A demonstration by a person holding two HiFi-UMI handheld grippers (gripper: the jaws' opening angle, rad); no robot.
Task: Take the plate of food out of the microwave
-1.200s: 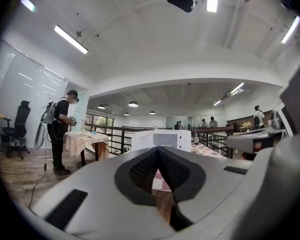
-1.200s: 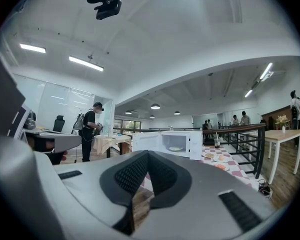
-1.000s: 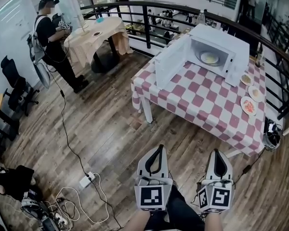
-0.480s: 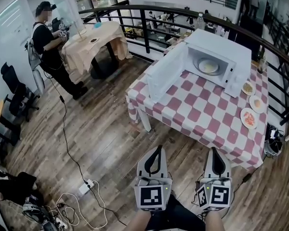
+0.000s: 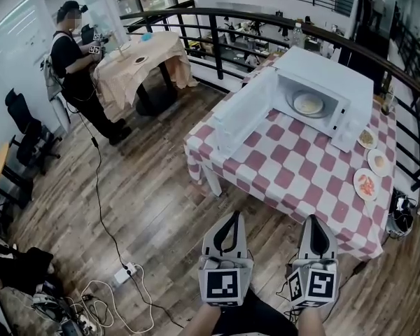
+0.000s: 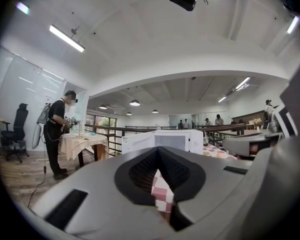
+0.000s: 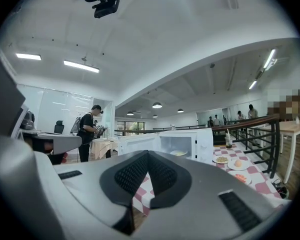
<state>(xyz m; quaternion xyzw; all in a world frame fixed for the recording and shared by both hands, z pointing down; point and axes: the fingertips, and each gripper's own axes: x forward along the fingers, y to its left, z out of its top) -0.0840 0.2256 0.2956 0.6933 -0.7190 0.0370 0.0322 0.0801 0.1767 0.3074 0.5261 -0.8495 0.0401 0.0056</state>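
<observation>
Office mezzanine — railing [image 5: 215,45], swivel chairs [image 5: 22,127]

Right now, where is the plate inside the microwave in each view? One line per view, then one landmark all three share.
Head view: plate upper right of centre, inside the open microwave.
Left gripper view: plate not visible; the left gripper hides the microwave's floor.
Right gripper view: plate just right of centre, inside the microwave.
Shared landmark: the microwave's open white door, at its left in every view.
</observation>
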